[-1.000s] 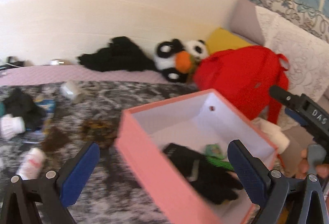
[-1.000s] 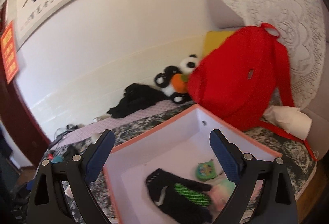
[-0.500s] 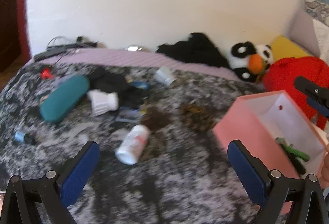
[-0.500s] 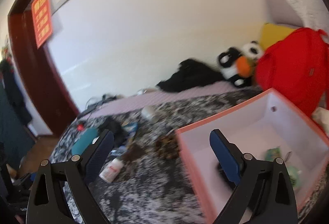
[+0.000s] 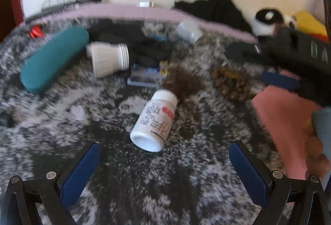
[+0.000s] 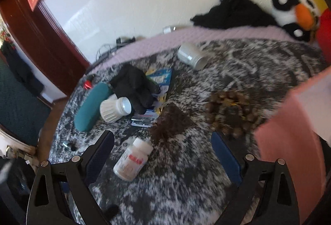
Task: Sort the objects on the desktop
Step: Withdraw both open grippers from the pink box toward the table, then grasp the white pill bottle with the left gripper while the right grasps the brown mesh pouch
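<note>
Left wrist view: your left gripper [image 5: 164,165] hangs spread wide and empty over the mottled grey blanket [image 5: 144,194], and the white pill bottle [image 5: 154,120] lies on its side just ahead at twelve o'clock, cap pointing away. At ten o'clock sit the teal case [image 5: 51,58] and a white ribbed cup [image 5: 107,59] — the pink box [image 5: 283,119] is at three o'clock. Right wrist view: your right gripper [image 6: 162,157] is also released, fingers well apart, with the pill bottle [image 6: 133,160] lying between them nearer the left finger. A black glove [image 6: 134,86] lies at eleven o'clock beside the cup [image 6: 114,108] and teal case [image 6: 91,107] — the pink box [image 6: 293,146] is at three o'clock.
</note>
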Demonstrator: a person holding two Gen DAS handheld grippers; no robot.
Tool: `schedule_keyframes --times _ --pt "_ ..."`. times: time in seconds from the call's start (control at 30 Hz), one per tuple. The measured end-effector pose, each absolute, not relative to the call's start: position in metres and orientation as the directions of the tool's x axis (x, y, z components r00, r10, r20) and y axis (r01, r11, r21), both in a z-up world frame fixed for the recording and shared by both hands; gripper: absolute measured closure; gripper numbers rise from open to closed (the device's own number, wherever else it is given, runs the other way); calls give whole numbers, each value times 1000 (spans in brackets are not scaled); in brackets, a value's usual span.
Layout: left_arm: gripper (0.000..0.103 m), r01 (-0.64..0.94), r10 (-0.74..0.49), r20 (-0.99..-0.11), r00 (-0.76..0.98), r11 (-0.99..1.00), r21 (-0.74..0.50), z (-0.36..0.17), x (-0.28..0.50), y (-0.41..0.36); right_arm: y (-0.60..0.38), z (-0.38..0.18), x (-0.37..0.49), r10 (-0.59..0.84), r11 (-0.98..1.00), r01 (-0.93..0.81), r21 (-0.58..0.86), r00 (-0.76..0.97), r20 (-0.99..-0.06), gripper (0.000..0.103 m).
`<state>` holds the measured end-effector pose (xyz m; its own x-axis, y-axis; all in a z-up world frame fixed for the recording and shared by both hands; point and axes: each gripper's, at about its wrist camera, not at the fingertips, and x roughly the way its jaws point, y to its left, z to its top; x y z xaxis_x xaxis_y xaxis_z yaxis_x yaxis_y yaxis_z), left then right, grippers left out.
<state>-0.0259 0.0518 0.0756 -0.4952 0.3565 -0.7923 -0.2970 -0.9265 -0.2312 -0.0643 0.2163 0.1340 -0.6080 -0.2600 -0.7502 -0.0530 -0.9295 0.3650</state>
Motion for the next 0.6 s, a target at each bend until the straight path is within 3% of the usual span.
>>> schedule_keyframes --times 0.23,0.6 --pt "0 -294 329 -831 -449 -932 -210 42 -52 64 207 81 -111 -271 -925 -93 368 -517 -812 6" --pt "0 -267 291 -840 -457 -946 -183 24 -69 65 200 54 -135 -202 -947 -116 298 -507 -838 6"
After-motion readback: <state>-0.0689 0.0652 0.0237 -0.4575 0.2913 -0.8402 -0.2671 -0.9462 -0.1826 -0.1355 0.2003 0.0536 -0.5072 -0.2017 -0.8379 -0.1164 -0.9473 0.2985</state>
